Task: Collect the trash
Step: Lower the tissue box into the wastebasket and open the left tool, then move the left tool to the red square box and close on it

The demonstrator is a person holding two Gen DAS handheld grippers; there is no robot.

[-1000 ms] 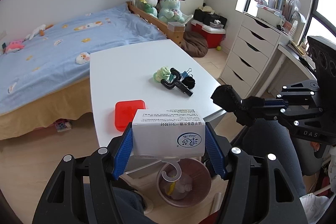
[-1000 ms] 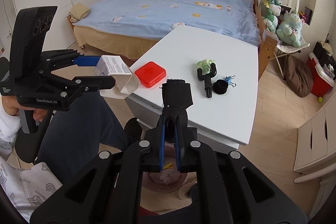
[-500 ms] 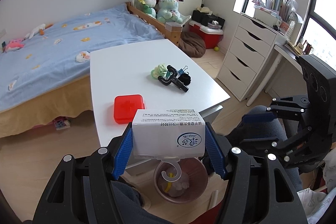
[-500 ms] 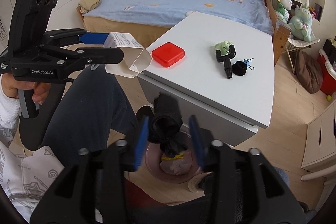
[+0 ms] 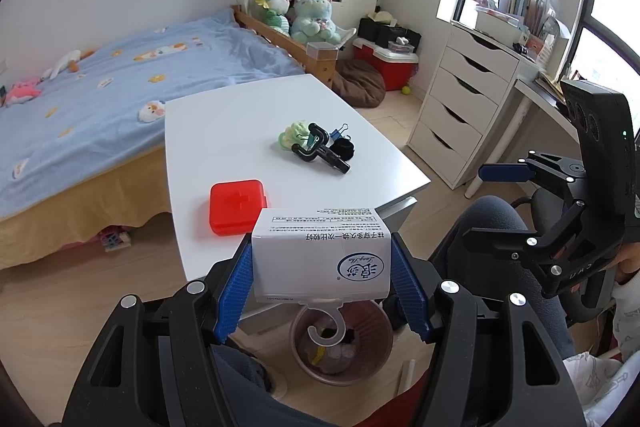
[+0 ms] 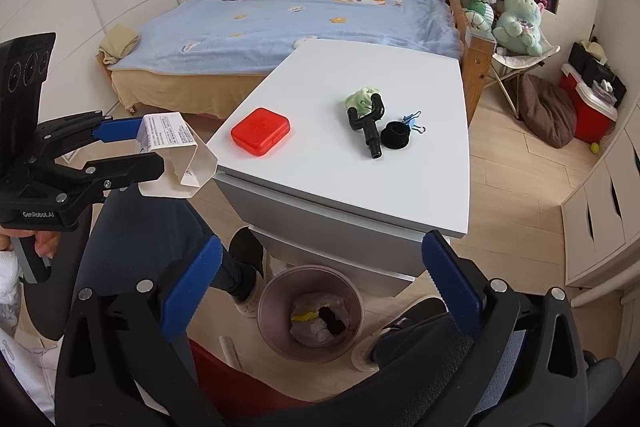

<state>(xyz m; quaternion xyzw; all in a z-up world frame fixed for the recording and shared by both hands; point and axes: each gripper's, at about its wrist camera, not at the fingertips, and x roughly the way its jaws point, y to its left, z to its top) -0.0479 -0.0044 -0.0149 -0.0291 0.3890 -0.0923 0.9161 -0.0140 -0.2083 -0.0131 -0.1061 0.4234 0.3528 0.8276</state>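
Dropped since a second ago: black cloth now in pink bin (image 6: 310, 311), right gripper (image 6: 316, 275) opening wide, empty. Left gripper (image 5: 322, 287) clamped on white cardboard sleeve (image 5: 320, 259), directly above bin; needs only release.

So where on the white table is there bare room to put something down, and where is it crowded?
The table is bare along its far end by the bed, and on the near right corner in front of the black clamp. The red box takes the near left corner. The clamp, green wad, black ring and binder clip crowd the middle right.
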